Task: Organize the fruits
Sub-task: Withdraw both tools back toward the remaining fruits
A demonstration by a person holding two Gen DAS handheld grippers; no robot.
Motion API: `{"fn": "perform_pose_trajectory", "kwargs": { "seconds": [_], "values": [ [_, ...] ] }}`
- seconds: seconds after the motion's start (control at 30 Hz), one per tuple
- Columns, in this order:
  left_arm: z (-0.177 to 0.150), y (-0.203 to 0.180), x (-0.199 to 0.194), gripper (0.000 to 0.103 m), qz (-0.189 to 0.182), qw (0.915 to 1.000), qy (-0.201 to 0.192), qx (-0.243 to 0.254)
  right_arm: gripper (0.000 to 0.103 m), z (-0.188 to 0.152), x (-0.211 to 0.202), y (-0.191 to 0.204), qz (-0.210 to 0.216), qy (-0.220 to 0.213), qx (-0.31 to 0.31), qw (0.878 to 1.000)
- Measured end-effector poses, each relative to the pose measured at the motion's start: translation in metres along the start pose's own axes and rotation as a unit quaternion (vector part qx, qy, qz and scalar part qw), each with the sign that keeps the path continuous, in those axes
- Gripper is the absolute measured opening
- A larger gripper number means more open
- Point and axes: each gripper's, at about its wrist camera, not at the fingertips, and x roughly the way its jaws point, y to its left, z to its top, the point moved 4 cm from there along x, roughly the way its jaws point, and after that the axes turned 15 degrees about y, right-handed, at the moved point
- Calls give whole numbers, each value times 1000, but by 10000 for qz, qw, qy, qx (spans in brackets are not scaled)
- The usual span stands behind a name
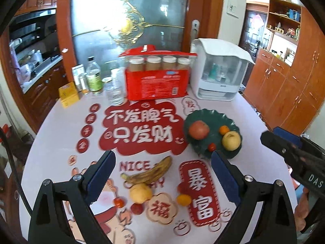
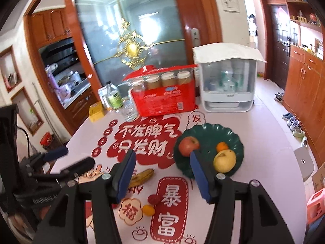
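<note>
A dark green plate (image 1: 215, 118) (image 2: 211, 130) on the table holds a red apple (image 1: 198, 129) (image 2: 188, 145), a small orange (image 1: 224, 130) (image 2: 222, 147), a yellow pear (image 1: 231, 140) (image 2: 224, 160) and a cherry tomato (image 1: 212, 146). On the cloth nearer me lie a browned banana (image 1: 151, 172) (image 2: 142, 177), a yellow pear (image 1: 140, 193), a small orange (image 1: 183, 199) (image 2: 148, 210), a red fruit (image 1: 137, 209) (image 2: 153, 199) and a cherry tomato (image 1: 119, 202). My left gripper (image 1: 162, 158) is open and empty above the banana. My right gripper (image 2: 162, 156) is open and empty, left of the plate.
A red box of jars (image 1: 157, 77) (image 2: 164, 95), a white lidded dish rack (image 1: 220, 71) (image 2: 227, 79), bottles and a glass (image 1: 114, 90), and a yellow box (image 1: 68, 94) line the table's far edge. Wooden cabinets stand to the right.
</note>
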Motion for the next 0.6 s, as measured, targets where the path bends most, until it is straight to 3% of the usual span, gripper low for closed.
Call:
{"fn": "perform_pose_trajectory", "kwargs": {
  "seconds": [0.33, 0.6],
  "values": [
    [-52, 60, 11, 95, 403, 9982, 322, -290, 56, -53, 38, 40, -54, 420, -573, 9975],
    [-93, 81, 52, 94, 457, 9961, 690, -321, 56, -83, 79, 52, -14, 820, -669, 9944]
  ]
}}
